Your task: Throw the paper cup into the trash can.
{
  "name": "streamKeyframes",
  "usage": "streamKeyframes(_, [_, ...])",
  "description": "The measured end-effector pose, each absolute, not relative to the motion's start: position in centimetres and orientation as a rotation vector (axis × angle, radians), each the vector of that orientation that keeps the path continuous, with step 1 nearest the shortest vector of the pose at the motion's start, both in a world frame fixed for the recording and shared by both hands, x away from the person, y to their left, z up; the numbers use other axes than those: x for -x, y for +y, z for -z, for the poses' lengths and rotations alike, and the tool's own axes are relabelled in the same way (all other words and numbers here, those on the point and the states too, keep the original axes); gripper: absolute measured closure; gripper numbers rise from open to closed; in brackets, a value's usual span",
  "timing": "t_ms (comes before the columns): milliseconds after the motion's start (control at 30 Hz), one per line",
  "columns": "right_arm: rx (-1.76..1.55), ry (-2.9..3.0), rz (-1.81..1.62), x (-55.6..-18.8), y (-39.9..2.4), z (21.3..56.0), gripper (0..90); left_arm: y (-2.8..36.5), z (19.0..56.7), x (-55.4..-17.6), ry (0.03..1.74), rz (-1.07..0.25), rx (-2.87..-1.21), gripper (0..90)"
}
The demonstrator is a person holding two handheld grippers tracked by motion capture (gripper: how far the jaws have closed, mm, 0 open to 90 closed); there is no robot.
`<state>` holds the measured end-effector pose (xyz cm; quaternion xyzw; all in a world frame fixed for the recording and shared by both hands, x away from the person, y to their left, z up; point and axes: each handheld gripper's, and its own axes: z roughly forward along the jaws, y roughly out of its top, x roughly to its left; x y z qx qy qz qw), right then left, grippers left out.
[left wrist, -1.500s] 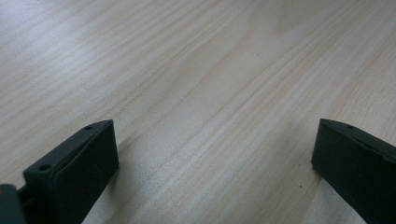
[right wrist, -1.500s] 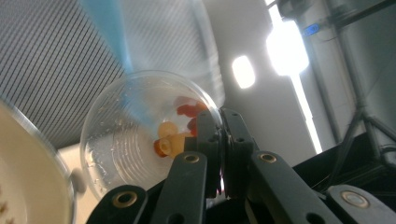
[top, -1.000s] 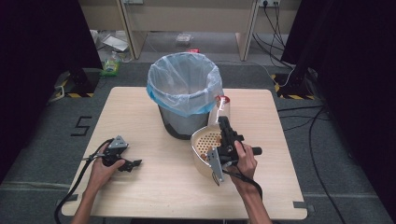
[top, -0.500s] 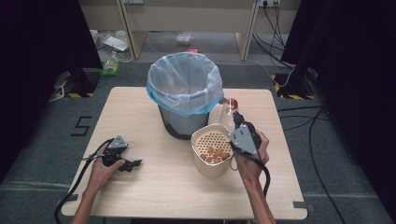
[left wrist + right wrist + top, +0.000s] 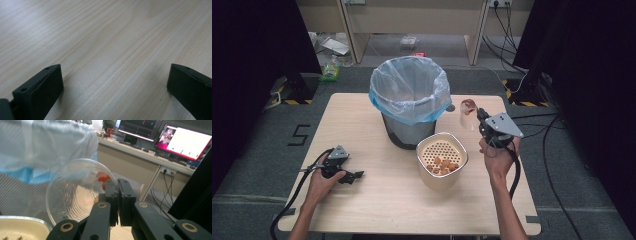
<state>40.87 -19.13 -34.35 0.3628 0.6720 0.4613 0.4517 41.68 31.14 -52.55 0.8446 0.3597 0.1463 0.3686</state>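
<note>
Lifted clear of the strainer bowl (image 5: pixel 442 160) since a second ago, the right gripper (image 5: pixel 480 118) now holds a clear plastic cup (image 5: pixel 467 114) beside the lined bin (image 5: pixel 410 100), jaws clenched on its rim (red residue inside). On the table (image 5: pixel 362 120), the left gripper (image 5: pixel 357 175) rests with jaws released.

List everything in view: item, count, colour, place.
Light wooden table: 1, pale wood, centre.
Grey mesh bin with a blue-white plastic liner: 1, table's far middle.
Cream strainer bowl holding orange-brown pieces: 1, in front of the bin.
Clear ribbed plastic cup with red residue: 1, tilted, wall pinched in the right gripper.
Monitors: at least 2, lit, on a desk behind.
Left gripper: black, jaws open, resting on the table.
Right gripper: black, shut on the cup.
</note>
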Motion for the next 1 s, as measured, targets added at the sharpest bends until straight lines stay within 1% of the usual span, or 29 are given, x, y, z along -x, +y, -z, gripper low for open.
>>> streamKeyframes(367, [-0.888, 1.629, -1.185, -42.2, -19.0, 30.2, 87.7, 31.1, 52.5, -41.7, 0.924, -0.376, -2.169, 0.0])
streamKeyframes(567, [-0.865, 1.622, -1.205, -43.1, -18.1, 27.8, 87.8, 31.1, 52.6, -41.7, 0.923, -0.376, -2.169, 0.0])
streamKeyframes(667, [-0.844, 1.630, -1.214, -43.5, -17.1, 26.3, 87.8, 31.1, 52.6, -41.7, 0.923, -0.376, -2.169, 0.0])
streamKeyframes(700, [-0.844, 1.630, -1.214, -43.5, -17.1, 26.3, 87.8, 31.1, 52.6, -41.7, 0.923, -0.376, -2.169, 0.0])
streamKeyframes(800, [-0.810, 1.657, -1.231, -44.3, -15.2, 24.7, 87.8, 31.1, 52.6, -41.7, 0.923, -0.377, -2.168, 0.0])
streamKeyframes(1000, [-0.775, 1.728, -1.244, -45.8, -11.8, 23.8, 87.7, 31.1, 52.6, -41.7, 0.923, -0.376, -2.169, 0.0])
